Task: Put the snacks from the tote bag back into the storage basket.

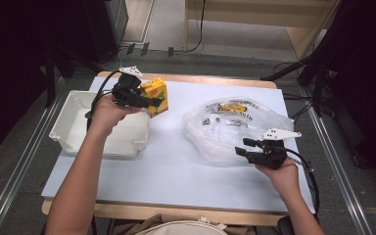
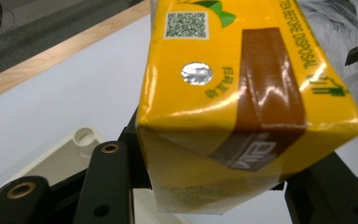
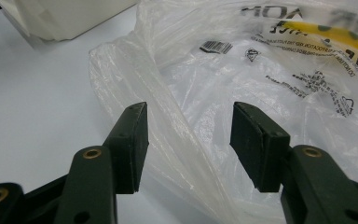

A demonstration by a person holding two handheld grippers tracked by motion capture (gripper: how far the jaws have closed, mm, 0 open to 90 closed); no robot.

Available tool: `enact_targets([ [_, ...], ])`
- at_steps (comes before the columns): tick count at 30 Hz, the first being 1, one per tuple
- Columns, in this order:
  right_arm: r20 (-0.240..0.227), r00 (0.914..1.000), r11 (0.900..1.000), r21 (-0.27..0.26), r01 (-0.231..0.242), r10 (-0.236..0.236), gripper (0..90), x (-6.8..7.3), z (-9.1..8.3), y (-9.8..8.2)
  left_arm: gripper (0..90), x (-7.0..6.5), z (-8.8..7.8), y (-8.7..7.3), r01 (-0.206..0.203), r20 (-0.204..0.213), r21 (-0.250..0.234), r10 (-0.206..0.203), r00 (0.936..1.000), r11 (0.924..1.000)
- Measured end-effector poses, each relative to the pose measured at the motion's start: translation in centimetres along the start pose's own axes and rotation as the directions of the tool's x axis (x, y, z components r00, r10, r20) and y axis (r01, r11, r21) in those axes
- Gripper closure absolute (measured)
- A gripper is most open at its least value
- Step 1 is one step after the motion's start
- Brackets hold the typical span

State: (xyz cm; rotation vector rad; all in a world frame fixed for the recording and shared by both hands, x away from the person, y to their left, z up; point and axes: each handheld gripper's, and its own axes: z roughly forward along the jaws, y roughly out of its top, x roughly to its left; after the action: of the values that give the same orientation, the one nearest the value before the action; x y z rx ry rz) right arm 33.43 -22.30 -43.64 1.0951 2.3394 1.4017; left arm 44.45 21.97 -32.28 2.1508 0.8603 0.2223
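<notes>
Clamping the yellow carton (image 2: 242, 93), the left gripper's (image 1: 144, 100) fingers grip it; right gripper (image 3: 189, 140) gapes.

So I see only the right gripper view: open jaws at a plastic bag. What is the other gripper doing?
Observer: The left gripper is shut on a yellow juice carton, held in the air by the white bin's far right corner.
Operator: Is anything already in that bin?
Observer: No, what the high view shows of its inside is bare.
Operator: And is the bag near the table edge?
Observer: No, the plastic bag lies on the white table top, right of centre, with the right gripper at its near edge.
</notes>
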Motion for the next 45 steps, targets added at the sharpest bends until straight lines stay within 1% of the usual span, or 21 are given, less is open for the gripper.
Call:
enact_targets([
  [5, -0.003, 1.0000, 1.000, -0.003, 0.003, -0.003, 48.0, 0.1, 0.0, 0.0, 51.2, 0.7, -0.4, -0.4, 0.004, -0.030, 0.005, -0.004, 0.9996, 1.0000],
  [7, -0.003, 1.0000, 1.000, -0.002, 0.002, -0.002, 48.0, 0.1, 0.0, 0.0, 51.2, 1.1, -0.6, -0.6, 0.016, -0.039, 0.002, -0.016, 0.9991, 0.9999],
  [11, -0.002, 1.0000, 1.000, 0.000, 0.001, -0.001, 48.0, 0.1, 0.0, 0.0, 51.2, 1.6, -0.9, -0.8, 0.027, -0.057, 0.005, -0.026, 0.9980, 0.9996],
  [16, -0.001, 1.0000, 1.000, -0.001, 0.002, -0.002, 48.0, 0.0, 0.0, 0.0, 51.2, 2.4, -1.4, -1.3, 0.037, -0.068, 0.001, -0.037, 0.9970, 0.9993],
  [19, 0.000, 1.0000, 1.000, -0.001, 0.002, -0.002, 48.1, 0.0, 0.0, 0.0, 51.3, 2.7, -1.5, -1.6, 0.053, -0.071, 0.000, -0.053, 0.9961, 0.9986],
  [22, -0.001, 1.0000, 1.000, -0.002, 0.002, -0.002, 48.1, 0.1, 0.0, 0.0, 51.2, 3.1, -1.6, -1.8, 0.055, -0.078, 0.002, -0.054, 0.9955, 0.9985],
  [26, 0.000, 1.0000, 1.000, 0.001, 0.002, -0.002, 48.1, 0.0, 0.0, 0.0, 51.3, 3.6, -1.8, -2.2, 0.071, -0.084, -0.005, -0.071, 0.9939, 0.9974],
  [29, -0.003, 1.0000, 1.000, 0.001, 0.002, -0.002, 48.1, 0.1, 0.0, 0.0, 51.2, 4.0, -1.9, -2.5, 0.077, -0.100, 0.001, -0.077, 0.9920, 0.9970],
  [30, -0.003, 1.0000, 1.000, 0.001, 0.003, -0.003, 48.2, 0.1, 0.1, 0.0, 51.2, 4.2, -2.0, -2.7, 0.085, -0.102, -0.002, -0.085, 0.9911, 0.9963],
  [32, -0.004, 1.0000, 1.000, 0.002, 0.003, -0.003, 48.4, 0.0, 0.0, 0.0, 51.2, 4.4, -2.1, -2.8, 0.090, -0.102, -0.003, -0.090, 0.9907, 0.9960],
  [36, -0.005, 0.9999, 1.000, 0.004, 0.010, -0.010, 48.5, 0.1, 0.1, 0.0, 51.2, 4.8, -2.0, -3.2, 0.094, -0.112, 0.003, -0.094, 0.9892, 0.9955],
  [38, -0.005, 0.9999, 1.000, 0.002, 0.012, -0.012, 48.5, 0.1, 0.1, 0.0, 51.2, 4.8, -2.0, -3.2, 0.082, -0.122, 0.000, -0.081, 0.9892, 0.9966],
  [39, -0.004, 0.9999, 1.000, 0.000, 0.011, -0.011, 48.5, 0.1, 0.1, 0.0, 51.2, 4.9, -2.0, -3.3, 0.083, -0.118, -0.006, -0.083, 0.9896, 0.9965],
  [41, -0.002, 1.0000, 1.000, 0.002, 0.009, -0.009, 48.5, 0.0, 0.1, 0.0, 51.2, 5.2, -2.0, -3.5, 0.096, -0.110, -0.011, -0.097, 0.9892, 0.9953],
  [44, -0.002, 0.9999, 1.000, 0.002, 0.011, -0.011, 48.5, 0.1, 0.1, 0.0, 51.2, 5.6, -1.8, -3.9, 0.105, -0.120, 0.001, -0.104, 0.9873, 0.9945],
  [45, -0.002, 0.9999, 1.000, 0.002, 0.012, -0.012, 48.5, 0.0, 0.1, 0.0, 51.2, 5.7, -1.7, -4.1, 0.113, -0.125, 0.000, -0.112, 0.9857, 0.9936],
])
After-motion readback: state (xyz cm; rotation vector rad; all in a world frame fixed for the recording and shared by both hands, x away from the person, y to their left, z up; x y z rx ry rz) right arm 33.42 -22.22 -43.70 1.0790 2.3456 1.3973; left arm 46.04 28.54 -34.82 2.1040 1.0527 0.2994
